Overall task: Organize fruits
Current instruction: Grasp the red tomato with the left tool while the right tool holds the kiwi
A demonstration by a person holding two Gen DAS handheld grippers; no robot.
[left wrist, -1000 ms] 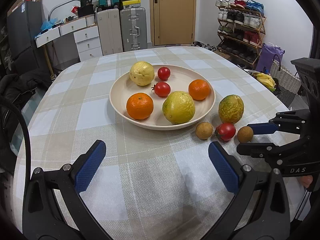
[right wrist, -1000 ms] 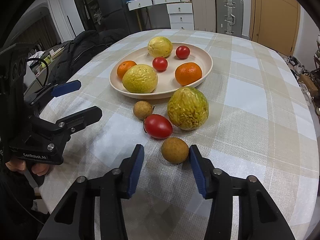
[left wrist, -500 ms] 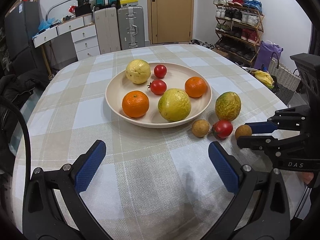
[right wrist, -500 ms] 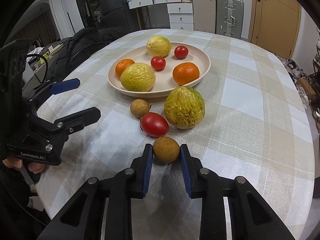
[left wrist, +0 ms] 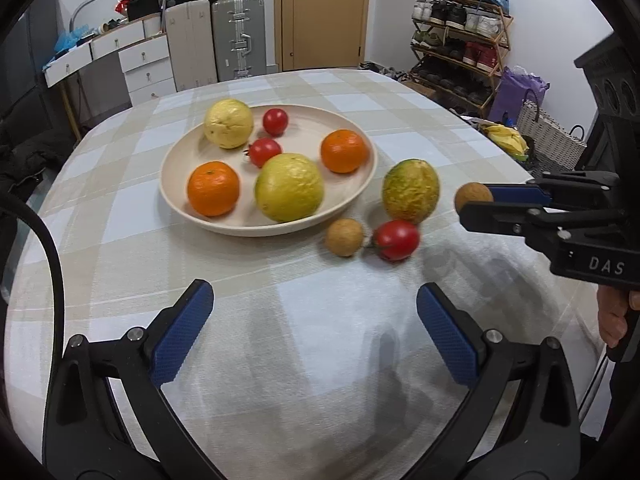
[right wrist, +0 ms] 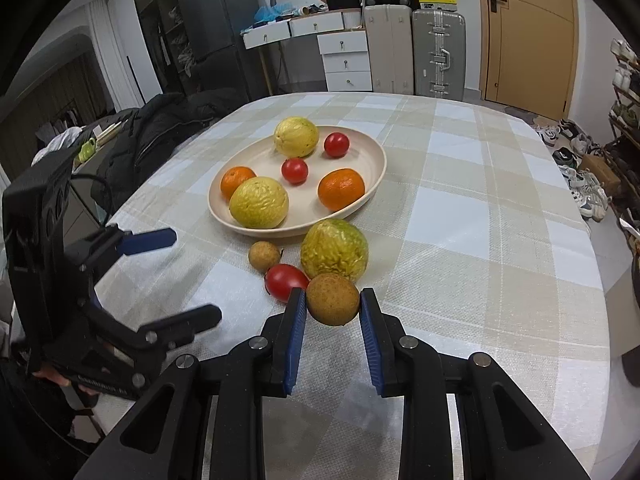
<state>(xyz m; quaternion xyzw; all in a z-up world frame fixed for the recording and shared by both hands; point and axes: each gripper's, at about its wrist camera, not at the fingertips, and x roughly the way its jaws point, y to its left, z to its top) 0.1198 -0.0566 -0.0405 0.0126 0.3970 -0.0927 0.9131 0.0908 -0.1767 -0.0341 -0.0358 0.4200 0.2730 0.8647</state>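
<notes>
My right gripper (right wrist: pixel 333 304) is shut on a small brown round fruit (right wrist: pixel 333 299), lifted just off the checked tablecloth; the left wrist view shows the same brown fruit (left wrist: pixel 472 197) at the right gripper's tips. A cream plate (right wrist: pixel 376 160) holds two oranges, two yellow wrinkled fruits and two tomatoes. Beside the plate lie a green-yellow wrinkled fruit (right wrist: pixel 334 250), a red tomato (right wrist: pixel 285 280) and a second small brown fruit (right wrist: pixel 264 255). My left gripper (left wrist: pixel 314 334) stands open over bare cloth near the table's front, nothing between its fingers; the right wrist view has the left gripper (right wrist: pixel 184 276) at its left.
The round table (right wrist: pixel 500 220) drops off at the right and near edges. A dark coat (right wrist: pixel 160 128) lies off the table's left side. A shoe rack (left wrist: pixel 460 48), a wicker basket (left wrist: pixel 548 140), suitcases and drawers stand beyond.
My right gripper's jaws closed on the small brown fruit and lifted it off the cloth. The left gripper shifted a little; the plate now sits further left in its view.
</notes>
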